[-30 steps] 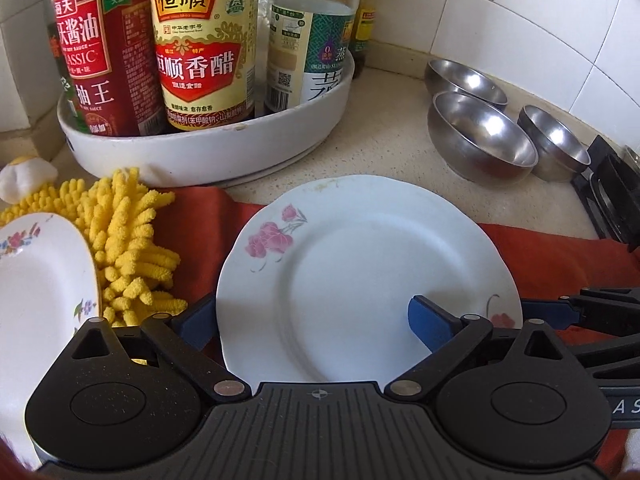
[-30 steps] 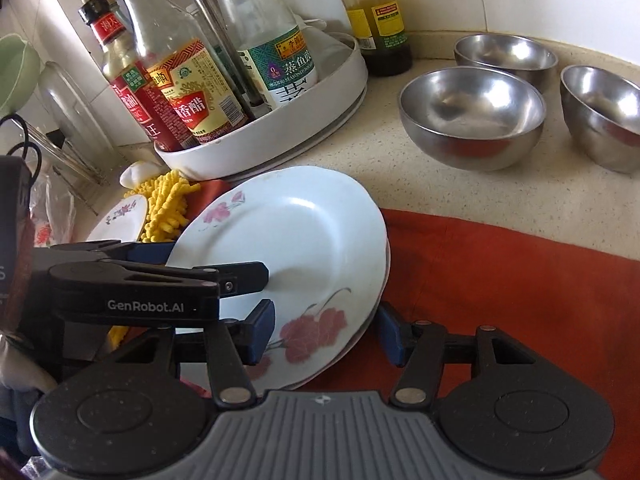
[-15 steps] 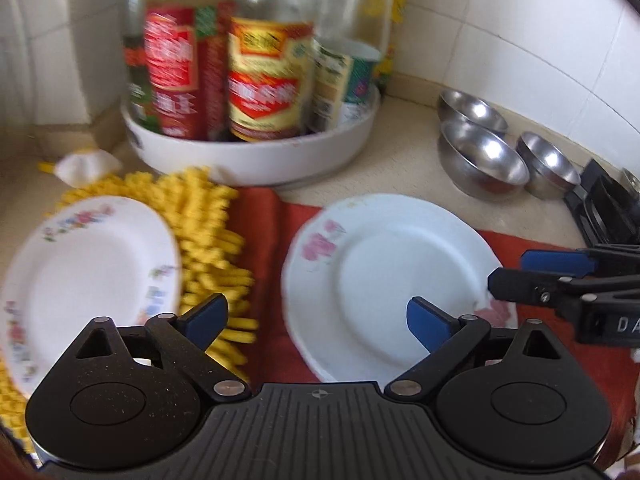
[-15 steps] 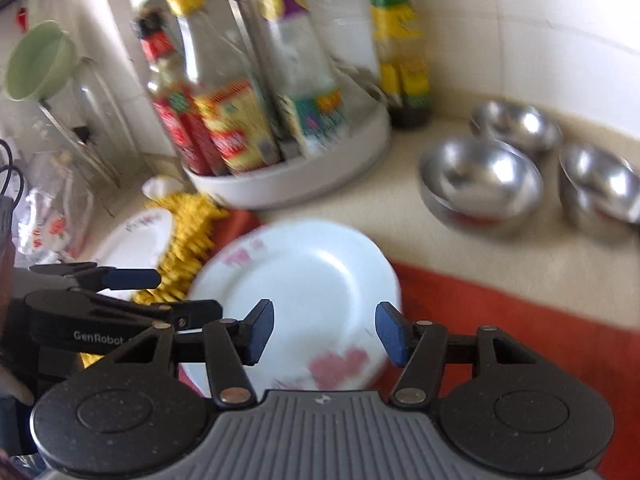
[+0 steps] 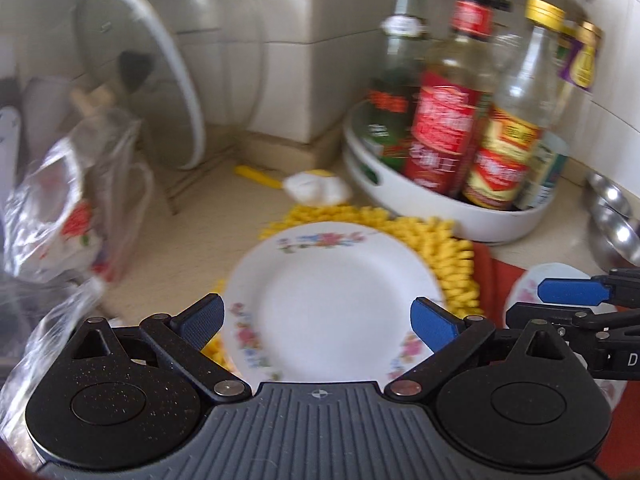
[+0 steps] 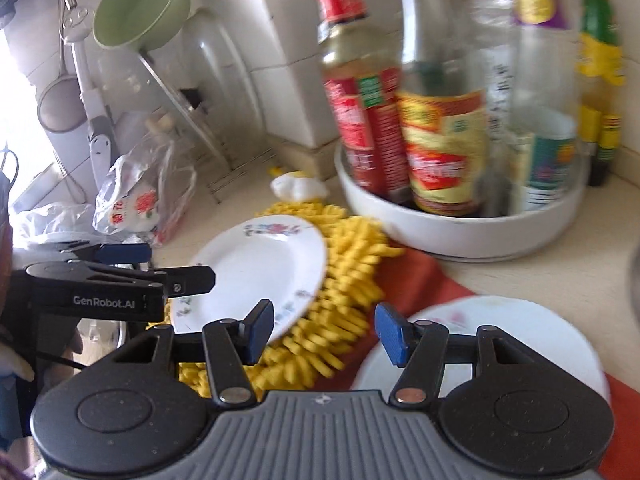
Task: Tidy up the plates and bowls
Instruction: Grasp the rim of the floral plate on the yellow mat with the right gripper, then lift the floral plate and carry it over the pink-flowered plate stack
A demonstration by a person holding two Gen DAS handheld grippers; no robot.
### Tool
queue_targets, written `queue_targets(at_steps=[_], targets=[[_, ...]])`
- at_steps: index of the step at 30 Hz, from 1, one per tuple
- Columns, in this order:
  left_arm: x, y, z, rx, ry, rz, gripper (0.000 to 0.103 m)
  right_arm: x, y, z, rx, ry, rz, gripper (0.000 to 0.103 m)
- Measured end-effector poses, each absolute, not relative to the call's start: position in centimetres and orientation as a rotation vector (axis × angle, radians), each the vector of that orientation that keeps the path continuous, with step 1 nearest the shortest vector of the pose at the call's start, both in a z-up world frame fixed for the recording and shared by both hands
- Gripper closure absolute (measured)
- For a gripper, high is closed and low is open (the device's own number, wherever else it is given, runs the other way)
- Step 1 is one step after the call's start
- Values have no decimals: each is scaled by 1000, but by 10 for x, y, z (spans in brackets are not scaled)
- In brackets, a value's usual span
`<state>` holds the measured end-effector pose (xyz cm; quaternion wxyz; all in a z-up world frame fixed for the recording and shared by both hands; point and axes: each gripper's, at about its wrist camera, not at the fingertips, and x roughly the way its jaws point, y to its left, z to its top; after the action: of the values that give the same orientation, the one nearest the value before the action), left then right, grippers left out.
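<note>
A small white plate with a flower rim (image 5: 332,300) lies on a yellow chenille mat (image 5: 448,256); it also shows in the right wrist view (image 6: 256,268). My left gripper (image 5: 318,322) is open and empty, its jaws spread above the plate's near edge. A larger white plate (image 6: 516,344) rests on the red cloth (image 6: 432,284) to the right; its edge shows in the left wrist view (image 5: 532,284). My right gripper (image 6: 324,338) is open and empty, above the mat between the two plates. Steel bowls (image 5: 612,228) sit at the far right.
A white round tray (image 6: 460,232) holds several sauce bottles (image 6: 440,148) behind the plates. A glass pot lid (image 5: 160,80) leans on a rack at the left, with plastic bags (image 5: 60,216) in front. A green bowl (image 6: 140,8) hangs on the wall.
Both grippers swung left, away from the large plate. The left one is now over the small flowered plate. The steel bowls slid to the right edge of view.
</note>
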<state>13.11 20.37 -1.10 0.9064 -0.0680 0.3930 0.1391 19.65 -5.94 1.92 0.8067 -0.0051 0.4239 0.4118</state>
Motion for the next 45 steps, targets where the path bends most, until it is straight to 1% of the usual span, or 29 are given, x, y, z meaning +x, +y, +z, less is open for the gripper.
queue_targets(at_steps=[3, 11, 14, 18, 21, 26, 31, 33, 38, 40, 41, 43, 45], targets=[[129, 218, -18, -189, 822, 314, 3, 199, -38, 12, -14, 935, 912, 50], [146, 238, -46, -212, 883, 285, 7, 201, -12, -7, -33, 989, 917, 51], [155, 243, -54, -236, 907, 248, 11, 204, -7, -14, -26, 1003, 905, 51], [160, 246, -63, -264, 935, 188, 18, 205, -8, -15, -10, 1005, 898, 52], [163, 244, -64, -244, 942, 182, 17, 203, -10, -15, -14, 993, 895, 55], [171, 245, -67, -241, 946, 174, 16, 208, -11, -16, 4, 1003, 902, 56], [173, 245, -67, -236, 947, 164, 14, 213, -5, -19, -5, 1006, 890, 56], [173, 243, -66, -230, 948, 167, 14, 216, -4, -20, 10, 1017, 879, 56], [154, 236, -58, -249, 952, 132, 15, 207, -10, -15, -52, 1000, 876, 56], [148, 232, -57, -231, 953, 106, 15, 213, -15, -18, -17, 1027, 866, 60], [147, 232, -58, -226, 954, 103, 15, 216, -18, -18, 7, 1041, 862, 64], [150, 237, -63, -219, 949, 113, 15, 219, -21, -17, 42, 1055, 856, 65], [157, 247, -70, -248, 959, 137, 14, 215, -18, -14, 10, 1048, 856, 65]])
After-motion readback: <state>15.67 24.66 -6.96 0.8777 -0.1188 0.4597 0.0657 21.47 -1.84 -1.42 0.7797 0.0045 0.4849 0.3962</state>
